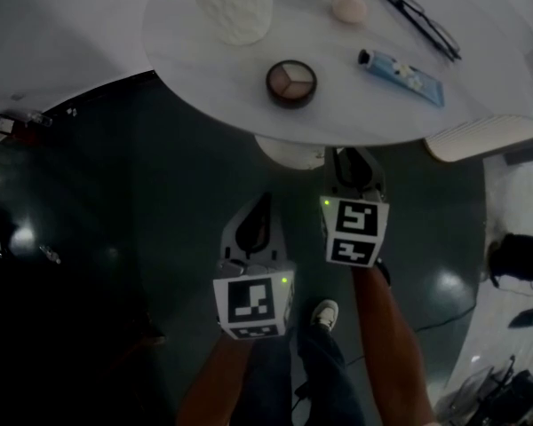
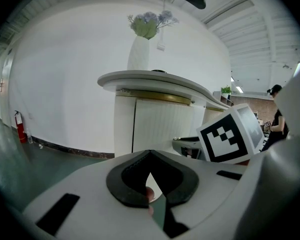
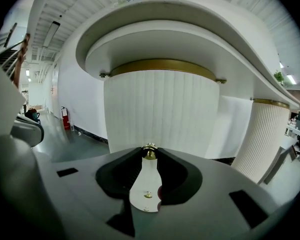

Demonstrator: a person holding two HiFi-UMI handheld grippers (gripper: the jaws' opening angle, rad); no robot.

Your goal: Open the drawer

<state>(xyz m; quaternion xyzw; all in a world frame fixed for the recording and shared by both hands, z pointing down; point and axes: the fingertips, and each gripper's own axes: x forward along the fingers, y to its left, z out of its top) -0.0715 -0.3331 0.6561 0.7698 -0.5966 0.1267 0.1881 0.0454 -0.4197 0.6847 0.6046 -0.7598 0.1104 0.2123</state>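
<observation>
left gripper [image 1: 264, 202] hangs back on the near left over the dark floor [image 1: 142, 202], jaws closed on nothing. right gripper [image 1: 348, 160] is tucked under the round tabletop [image 1: 204, 69], pinching the brass knob [image 3: 149, 153] on the ribbed white drawer [image 3: 160, 109]

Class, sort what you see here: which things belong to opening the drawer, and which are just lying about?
Belong to the job:
gold knob
ribbed front that carries it
right gripper, closed on the knob

Just lying about, on the tabletop:
white vase
eyeshadow compact
blue tube
glasses
pink sponge
</observation>
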